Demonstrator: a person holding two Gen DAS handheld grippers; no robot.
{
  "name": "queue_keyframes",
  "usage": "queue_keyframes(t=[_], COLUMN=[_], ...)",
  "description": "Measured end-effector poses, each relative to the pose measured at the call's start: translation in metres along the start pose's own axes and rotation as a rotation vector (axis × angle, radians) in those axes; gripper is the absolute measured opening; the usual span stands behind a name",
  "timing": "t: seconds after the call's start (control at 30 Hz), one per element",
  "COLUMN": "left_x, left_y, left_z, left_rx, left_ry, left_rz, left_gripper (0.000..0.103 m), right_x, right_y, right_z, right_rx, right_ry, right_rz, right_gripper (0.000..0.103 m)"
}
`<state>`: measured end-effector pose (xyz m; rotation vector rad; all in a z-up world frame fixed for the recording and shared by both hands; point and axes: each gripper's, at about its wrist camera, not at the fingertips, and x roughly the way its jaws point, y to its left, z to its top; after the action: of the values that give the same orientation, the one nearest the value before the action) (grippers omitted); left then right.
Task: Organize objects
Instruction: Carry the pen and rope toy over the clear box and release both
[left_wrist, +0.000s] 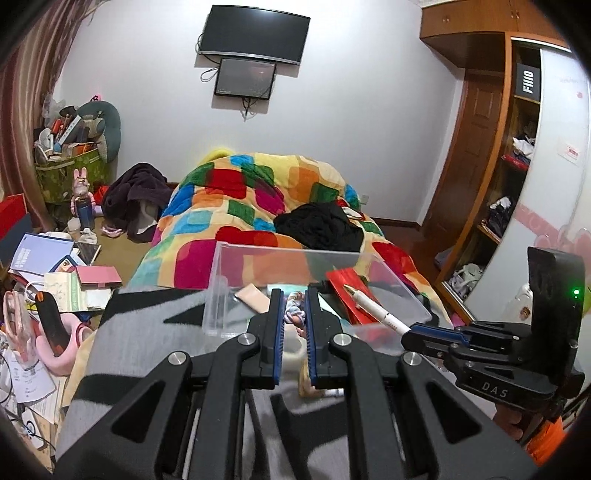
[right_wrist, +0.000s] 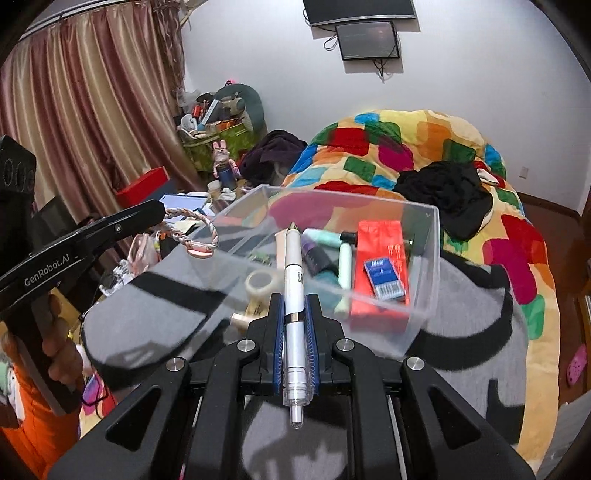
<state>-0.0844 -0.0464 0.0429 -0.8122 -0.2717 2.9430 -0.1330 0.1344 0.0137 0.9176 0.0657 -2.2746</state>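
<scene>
A clear plastic box stands on a grey and black striped cloth on the bed; it also shows in the left wrist view. It holds a red packet, a blue Max staple box, a tape roll and small tubes. My right gripper is shut on a white and silver pen that points over the box; the pen also shows in the left wrist view. My left gripper is shut on a pink and white braided bracelet, seen hanging left of the box in the right wrist view.
A colourful patchwork blanket with black clothing covers the bed behind the box. Books, papers and a red box clutter the floor at left. A wooden wardrobe stands at right.
</scene>
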Motion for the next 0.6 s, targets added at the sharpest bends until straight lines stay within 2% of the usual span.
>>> queue_keyframes(t=[0.2, 0.37, 0.6], left_x=[0.035, 0.058, 0.070], left_y=[0.017, 0.027, 0.019], left_z=[0.003, -0.004, -0.012], left_rx=[-0.047, -0.079, -0.036], left_ry=[0.059, 0.118, 0.168], left_rz=[0.019, 0.018, 0.012], left_gripper=[0.010, 0.010, 0.011], right_x=[0.025, 0.054, 0.062], right_y=[-0.001, -0.010, -0.009], right_z=[0.022, 0.029, 0.032], right_rx=[-0.024, -0.008, -0.031], right_ry=[0.010, 0.062, 0.079], right_rz=[-0.026, -0.038, -0.049], right_gripper=[0.010, 0.010, 0.011])
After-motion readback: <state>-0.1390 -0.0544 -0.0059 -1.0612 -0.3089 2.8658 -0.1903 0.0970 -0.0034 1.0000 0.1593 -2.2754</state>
